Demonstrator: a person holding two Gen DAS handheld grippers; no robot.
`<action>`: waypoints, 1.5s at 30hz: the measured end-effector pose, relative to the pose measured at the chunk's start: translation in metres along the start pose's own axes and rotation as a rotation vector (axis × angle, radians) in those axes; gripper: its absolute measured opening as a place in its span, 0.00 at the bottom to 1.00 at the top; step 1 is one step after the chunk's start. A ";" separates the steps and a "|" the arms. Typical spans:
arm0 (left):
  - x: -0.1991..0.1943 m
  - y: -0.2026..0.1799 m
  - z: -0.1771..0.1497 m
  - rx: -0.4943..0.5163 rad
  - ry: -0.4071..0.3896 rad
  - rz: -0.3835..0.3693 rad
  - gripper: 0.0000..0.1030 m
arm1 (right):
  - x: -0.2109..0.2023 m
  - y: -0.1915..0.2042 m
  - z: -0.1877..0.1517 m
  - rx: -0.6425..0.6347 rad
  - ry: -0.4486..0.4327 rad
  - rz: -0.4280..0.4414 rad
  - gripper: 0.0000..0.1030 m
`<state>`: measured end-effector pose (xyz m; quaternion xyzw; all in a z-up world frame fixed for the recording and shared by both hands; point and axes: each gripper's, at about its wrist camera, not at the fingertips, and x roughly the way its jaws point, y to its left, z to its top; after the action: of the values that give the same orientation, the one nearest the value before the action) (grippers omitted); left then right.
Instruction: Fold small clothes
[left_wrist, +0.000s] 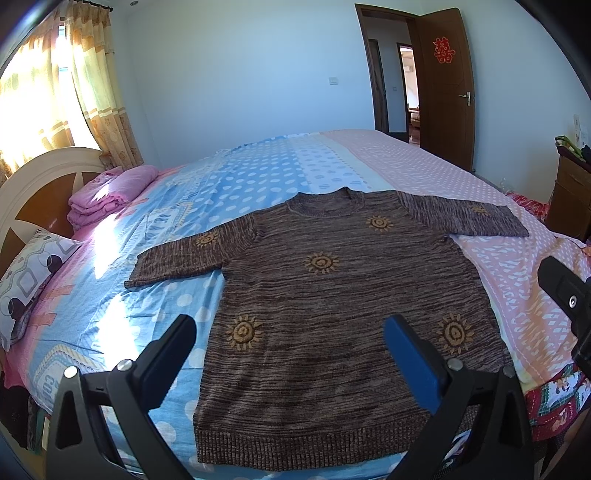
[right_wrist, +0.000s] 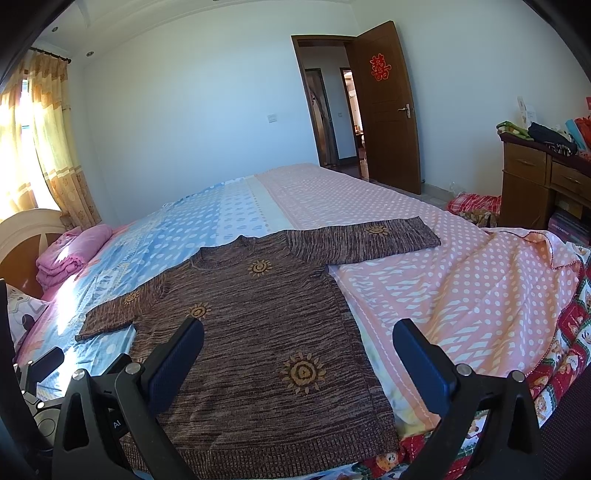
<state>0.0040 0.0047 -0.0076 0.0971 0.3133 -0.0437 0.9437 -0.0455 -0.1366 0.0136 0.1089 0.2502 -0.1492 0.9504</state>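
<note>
Two grippers hang above the near edge of a bed (left_wrist: 280, 162), neither touching anything. At far left a folded pink blanket (left_wrist: 107, 194) lies by the headboard (left_wrist: 40, 184), with a patterned pillow (left_wrist: 33, 266) just in front of it. No box, basket or bin is in view; a wooden dresser (right_wrist: 532, 184) at far right carries a heap of clothes and bags too small to tell apart.

Spread flat on the bedspread lies a brown sweater (left_wrist: 332, 295), front up, both sleeves out to the sides and the ribbed hem toward the cameras. It is a mottled brown knit with orange sun motifs on the chest and sleeves. Its left part rests on the blue dotted half of the cover, its right sleeve on the pink dotted half.

Over the hem, the left gripper (left_wrist: 290, 354) has its fingers spread wide, with nothing between them. Farther right, the right gripper (right_wrist: 297, 352) is likewise wide apart and empty, over the sweater's right side. The gripper bodies hide the hem's lower corners. At the far right an open brown door (right_wrist: 388, 110) shows a dim hallway beyond.
</note>
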 end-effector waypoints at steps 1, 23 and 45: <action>0.000 0.000 0.000 0.000 0.000 0.000 1.00 | 0.000 0.000 0.000 0.000 0.000 0.000 0.99; 0.001 -0.003 -0.002 -0.002 0.004 -0.003 1.00 | 0.000 0.001 0.000 -0.001 0.001 0.000 0.99; 0.040 0.002 0.003 -0.040 0.068 -0.069 1.00 | 0.026 -0.007 -0.001 -0.030 -0.032 -0.045 0.99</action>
<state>0.0375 0.0054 -0.0290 0.0686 0.3494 -0.0667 0.9321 -0.0268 -0.1492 -0.0015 0.0868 0.2396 -0.1683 0.9522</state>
